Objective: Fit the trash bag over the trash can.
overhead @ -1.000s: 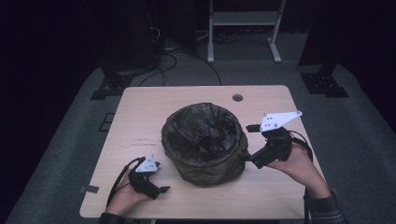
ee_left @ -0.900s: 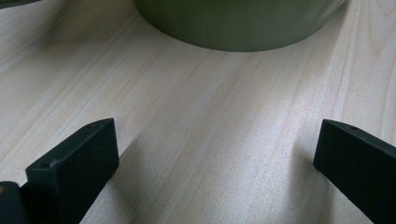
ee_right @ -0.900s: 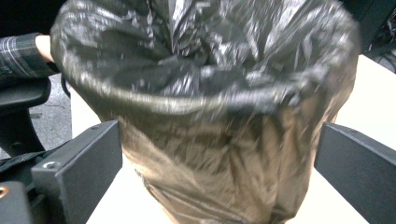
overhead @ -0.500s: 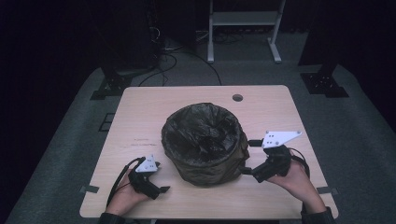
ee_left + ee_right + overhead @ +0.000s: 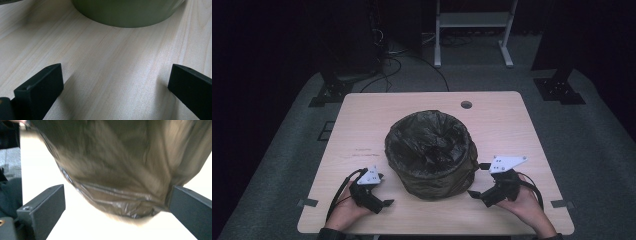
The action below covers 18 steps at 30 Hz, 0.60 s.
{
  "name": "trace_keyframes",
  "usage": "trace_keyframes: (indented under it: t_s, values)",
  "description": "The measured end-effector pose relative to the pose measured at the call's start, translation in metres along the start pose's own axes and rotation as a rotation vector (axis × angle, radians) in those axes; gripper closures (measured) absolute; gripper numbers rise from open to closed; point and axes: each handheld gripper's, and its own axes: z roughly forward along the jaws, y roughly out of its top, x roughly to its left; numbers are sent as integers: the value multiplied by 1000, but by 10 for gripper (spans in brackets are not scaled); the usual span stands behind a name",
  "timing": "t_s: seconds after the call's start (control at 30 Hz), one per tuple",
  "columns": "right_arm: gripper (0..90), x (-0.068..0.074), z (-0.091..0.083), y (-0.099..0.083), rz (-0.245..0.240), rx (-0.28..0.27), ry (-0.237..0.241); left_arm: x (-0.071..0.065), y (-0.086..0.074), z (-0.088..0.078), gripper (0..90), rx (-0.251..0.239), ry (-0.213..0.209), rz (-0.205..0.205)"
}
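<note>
Now both hand-held grippers, left (image 5: 379,196) and right (image 5: 480,182), stand wide open and empty beside the lined bin (image 5: 430,152); bare desk (image 5: 362,130) lies behind it.

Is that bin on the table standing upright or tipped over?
Upright: the bin sits on its base on the table, its bag-lined mouth facing up.

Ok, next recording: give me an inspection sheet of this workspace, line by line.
Surface: light wooden table, small round hole near far edge.
Job's things: round bin lined with a dark bag, upright mid-table.
Clutter: nothing seen.
Grippers: left gripper open, low at near left, apart from the bin; right gripper open, jaws toward the bin's near right side.
Cables: one trails from each gripper; more on the floor beyond.
Surroundings: grey carpet, dark room, white stand behind.
</note>
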Motion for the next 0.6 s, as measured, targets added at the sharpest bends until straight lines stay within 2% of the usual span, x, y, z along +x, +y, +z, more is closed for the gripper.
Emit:
trace_keyframes:
  t_s: [0.17,0.4,0.47,0.6]
  values:
    - [0,1,11,-14,11,27,-7,0,0,0,0,0,0,0]
    - [0,2,22,-25,11,85,-31,0,0,0,0,0,0,0]
    - [0,2,23,-27,12,84,-36,0,0,0,0,0,0,0]
    - [0,1,30,-36,13,131,-57,0,0,0,0,0,0,0]
